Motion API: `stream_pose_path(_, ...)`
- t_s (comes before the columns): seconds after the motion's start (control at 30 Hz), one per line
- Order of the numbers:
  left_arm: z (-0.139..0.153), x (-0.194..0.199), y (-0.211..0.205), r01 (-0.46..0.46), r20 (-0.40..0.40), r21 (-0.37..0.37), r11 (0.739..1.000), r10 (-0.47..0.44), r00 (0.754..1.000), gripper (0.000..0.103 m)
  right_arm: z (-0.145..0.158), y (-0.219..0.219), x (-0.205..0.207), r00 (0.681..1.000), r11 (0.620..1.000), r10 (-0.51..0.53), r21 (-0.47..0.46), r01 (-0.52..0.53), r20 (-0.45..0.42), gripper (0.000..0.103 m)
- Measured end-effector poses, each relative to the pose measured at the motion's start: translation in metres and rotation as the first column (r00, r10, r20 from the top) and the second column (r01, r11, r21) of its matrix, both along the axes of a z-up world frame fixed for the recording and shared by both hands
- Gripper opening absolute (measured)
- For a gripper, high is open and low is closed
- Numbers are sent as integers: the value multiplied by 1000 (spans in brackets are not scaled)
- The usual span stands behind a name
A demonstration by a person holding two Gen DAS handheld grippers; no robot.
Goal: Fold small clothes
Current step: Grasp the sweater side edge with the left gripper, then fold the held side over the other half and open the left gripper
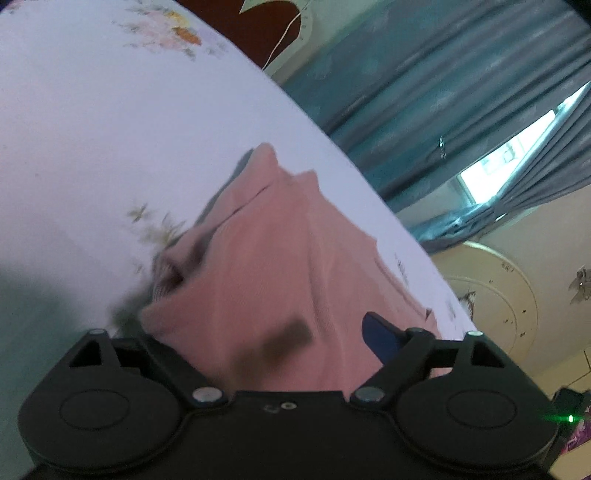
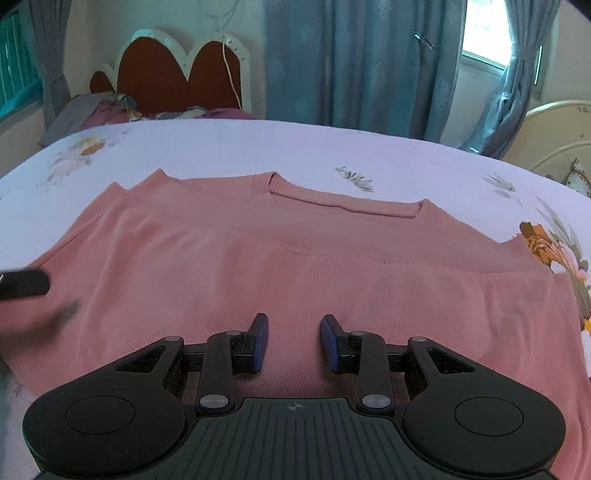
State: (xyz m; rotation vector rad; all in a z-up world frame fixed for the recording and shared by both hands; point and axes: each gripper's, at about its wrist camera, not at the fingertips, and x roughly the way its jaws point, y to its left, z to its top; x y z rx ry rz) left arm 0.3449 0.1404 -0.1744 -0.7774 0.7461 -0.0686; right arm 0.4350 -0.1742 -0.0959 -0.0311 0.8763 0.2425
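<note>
A pink knit top [image 2: 295,266] lies spread on a white floral bedsheet [image 2: 258,147], neckline away from me. My right gripper [image 2: 293,341] is open and empty, its blue-padded fingers just above the lower part of the top. In the left wrist view the pink top [image 1: 266,258] is bunched and raised over the left gripper. Only one blue finger pad [image 1: 380,338] shows; the other is hidden under the cloth. The view is tilted and blurred. The left gripper's dark tip [image 2: 22,282] appears at the top's left edge in the right wrist view.
A red and white headboard [image 2: 173,77] with piled bedding [image 2: 99,110] stands at the far end. Grey-blue curtains [image 2: 351,62] and a window [image 2: 484,33] are behind. A cream footboard [image 2: 557,136] sits at the right edge of the bed.
</note>
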Motion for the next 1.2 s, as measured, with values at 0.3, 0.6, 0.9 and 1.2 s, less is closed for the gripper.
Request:
stream_pose_path(0.3,-17,4,10,-58,6,-59,997,58,998,16,3,11,-6,999,998,-23,-55,25,24,32)
stream_pose_path(0.6,-6,2,5,-89,35,-39,995,91,995,12,-7,7,-4,1000,998,-4,-55,5,20,32)
stream_pose_path(0.9,53,12,-46,-28,151,176,984,1,989,11,14,-48,-4,999,982,-39,188,34,24,32)
stream_pose_path(1.2,98,34,-180,228,255,334,915,-321,912,11,30,-137,-28,988,959,-149,249,137,33,32)
